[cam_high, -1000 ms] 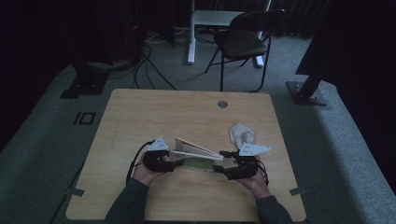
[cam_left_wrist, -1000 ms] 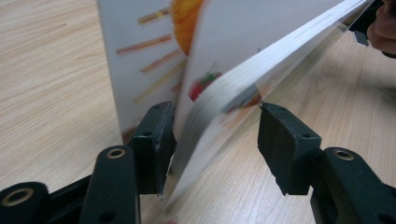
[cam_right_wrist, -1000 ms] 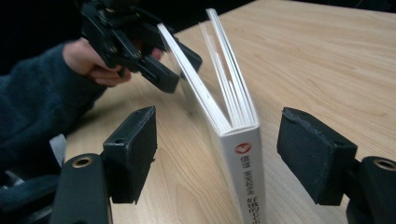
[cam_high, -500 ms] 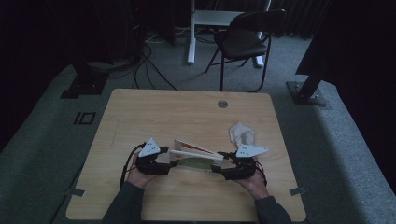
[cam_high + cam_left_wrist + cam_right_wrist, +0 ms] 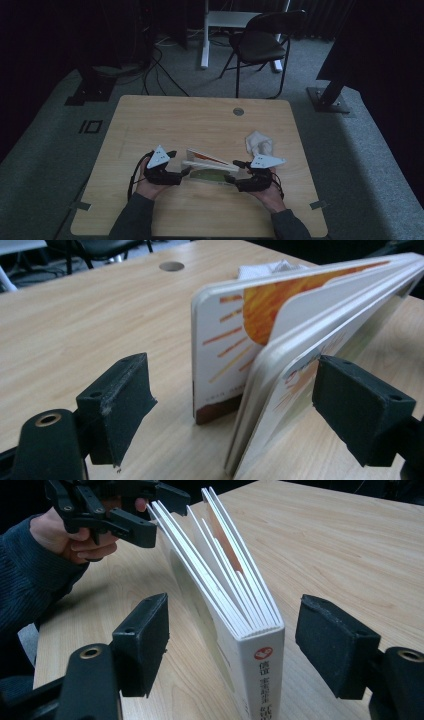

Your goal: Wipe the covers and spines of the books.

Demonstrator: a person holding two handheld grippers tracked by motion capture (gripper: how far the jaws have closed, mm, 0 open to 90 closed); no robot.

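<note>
A white board book (image 5: 207,165) with an orange sun on its cover stands on its edge on the wooden table (image 5: 200,120), pages fanned apart. My left gripper (image 5: 179,162) is at the open page edges (image 5: 235,325). Its jaws (image 5: 235,390) have just been opening and stand open around the pages. My right gripper (image 5: 232,172) faces the spine (image 5: 260,665). Its jaws (image 5: 240,640) have just opened a little, with gaps on both sides of the spine. The left gripper (image 5: 145,510) also shows beyond the book.
A crumpled white cloth (image 5: 259,142) lies just behind the right hand. A round cable hole (image 5: 238,111) sits near the table's far edge. A black folding chair (image 5: 260,45) and cables are on the floor beyond the table.
The left gripper's jaws have spread off the book's pages and the hand has shifted slightly left. The pages fan out a little more. The right hand has stayed put.
</note>
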